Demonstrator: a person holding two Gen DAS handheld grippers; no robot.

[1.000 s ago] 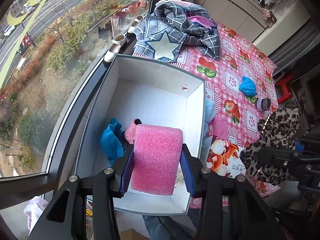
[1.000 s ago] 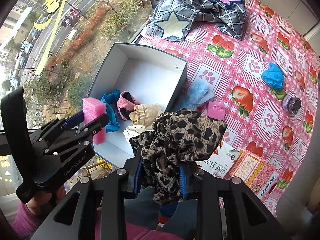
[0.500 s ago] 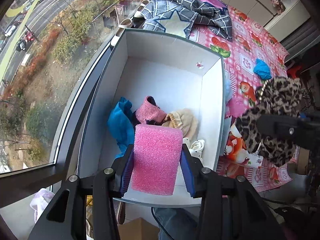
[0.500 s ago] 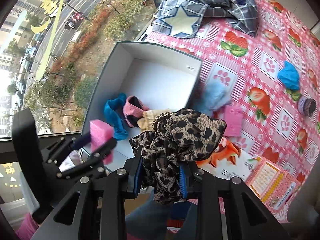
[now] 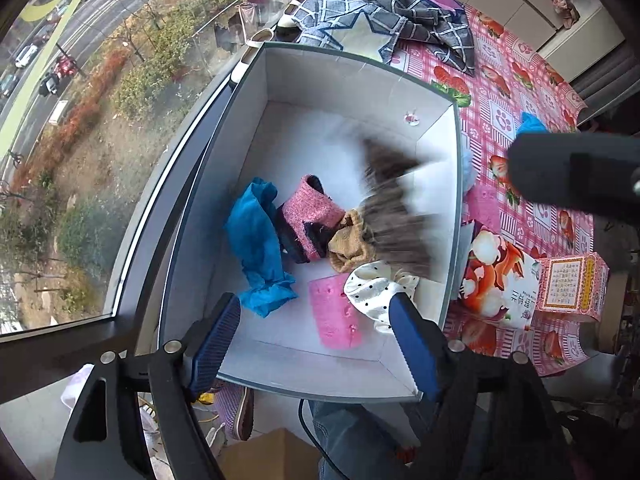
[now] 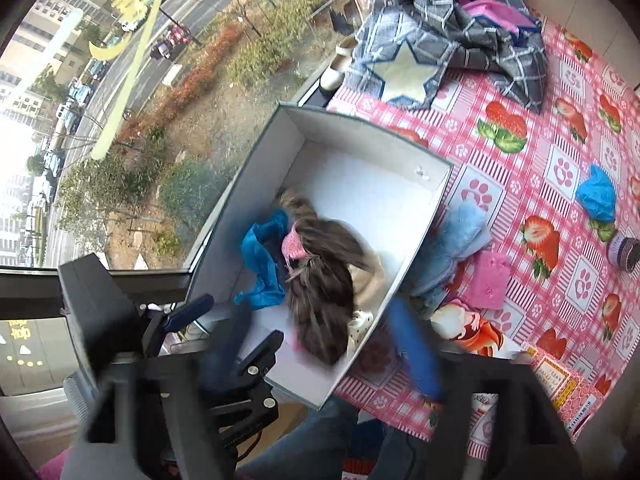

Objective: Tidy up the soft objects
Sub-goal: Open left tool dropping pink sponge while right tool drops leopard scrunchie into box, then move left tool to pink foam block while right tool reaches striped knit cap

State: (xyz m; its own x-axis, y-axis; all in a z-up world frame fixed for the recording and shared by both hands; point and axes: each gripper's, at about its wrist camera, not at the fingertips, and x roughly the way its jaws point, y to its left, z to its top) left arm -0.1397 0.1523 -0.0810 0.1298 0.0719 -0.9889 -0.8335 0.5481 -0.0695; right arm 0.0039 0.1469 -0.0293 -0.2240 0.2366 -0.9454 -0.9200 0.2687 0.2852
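Note:
A white box (image 5: 450, 216) with a grey rim holds a blue cloth (image 5: 260, 248), a pink sock (image 5: 308, 220), a tan sock (image 5: 352, 240) and a white dotted piece (image 5: 376, 292). The pink sponge (image 5: 336, 312) lies flat on the box floor. Above it, my left gripper (image 5: 316, 340) points down, its jaws opening and nothing between them. The leopard-print cloth (image 6: 324, 280), blurred, drops over the socks; it also shows in the left wrist view (image 5: 396, 216). My right gripper (image 6: 320, 360) is blurred above the box's near corner, jaws opening, pads off the cloth.
The box stands on a pink strawberry tablecloth (image 6: 560, 160) beside a window. On the table lie a checked shirt with a star (image 6: 432, 52), a light-blue fluffy cloth (image 6: 460, 236), another pink sponge (image 6: 490, 280), a blue cloth (image 6: 596, 196) and printed packets (image 5: 500, 280).
Both grippers went from shut to open. The pink sponge left the left jaws and lies in the box. The leopard cloth left the right jaws, which moved over the box.

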